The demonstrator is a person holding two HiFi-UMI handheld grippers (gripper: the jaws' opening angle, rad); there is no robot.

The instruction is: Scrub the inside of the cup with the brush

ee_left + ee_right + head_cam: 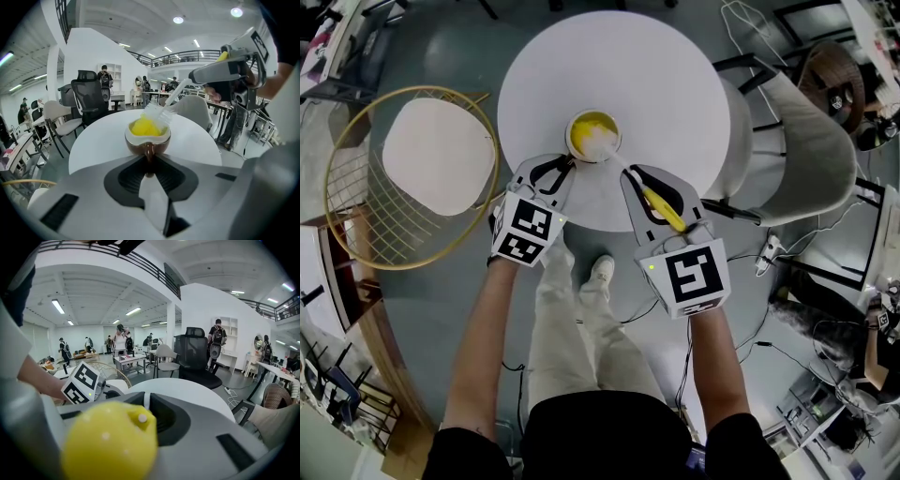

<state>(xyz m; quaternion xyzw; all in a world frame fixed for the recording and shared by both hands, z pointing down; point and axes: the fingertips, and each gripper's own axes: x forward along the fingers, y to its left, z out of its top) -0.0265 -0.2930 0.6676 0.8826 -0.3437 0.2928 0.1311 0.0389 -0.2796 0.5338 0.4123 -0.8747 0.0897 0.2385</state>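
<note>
Upright cup [582,127] (yellow inside), brush [651,197] bristles within

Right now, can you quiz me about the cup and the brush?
1. True or false: the brush has its bristles inside the cup.
2. What does the left gripper hold? A) the cup's handle B) the brush C) nothing
3. Fill in: the inside of the cup looks ___.

Key: 1 true; 2 A; 3 yellow.
</note>
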